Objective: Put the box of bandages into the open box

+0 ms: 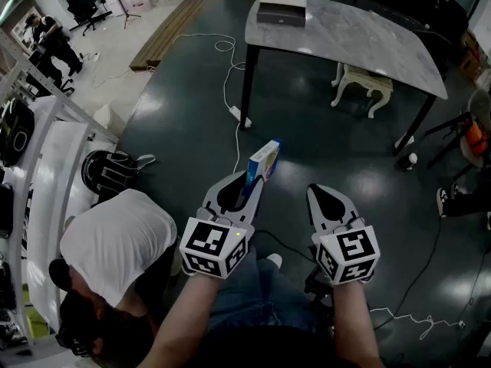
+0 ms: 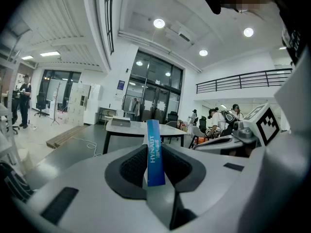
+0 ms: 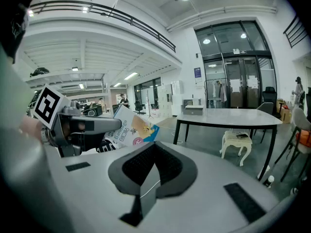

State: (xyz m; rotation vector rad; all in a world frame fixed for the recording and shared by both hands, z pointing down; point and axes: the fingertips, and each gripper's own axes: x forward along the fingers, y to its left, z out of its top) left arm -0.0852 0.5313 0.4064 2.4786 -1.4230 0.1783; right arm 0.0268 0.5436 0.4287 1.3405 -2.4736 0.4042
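Note:
My left gripper (image 1: 247,184) is shut on the box of bandages (image 1: 263,162), a thin blue and white carton that sticks up out of its jaws above the dark floor. In the left gripper view the box's blue edge (image 2: 154,152) stands clamped between the black pads (image 2: 133,168). My right gripper (image 1: 327,196) hangs beside it, shut with nothing in it. The right gripper view shows its jaws (image 3: 152,154) closed together and the bandage box (image 3: 134,129) off to the left. The open box (image 1: 281,10) rests on the grey table (image 1: 368,41) far ahead, well beyond both grippers.
A white stool (image 1: 362,83) stands under the table. A white cable and power strip (image 1: 236,113) lie on the floor ahead. A person in a white shirt (image 1: 115,244) crouches at my left beside a black bag (image 1: 111,171). Wooden planks (image 1: 165,33) lie far left.

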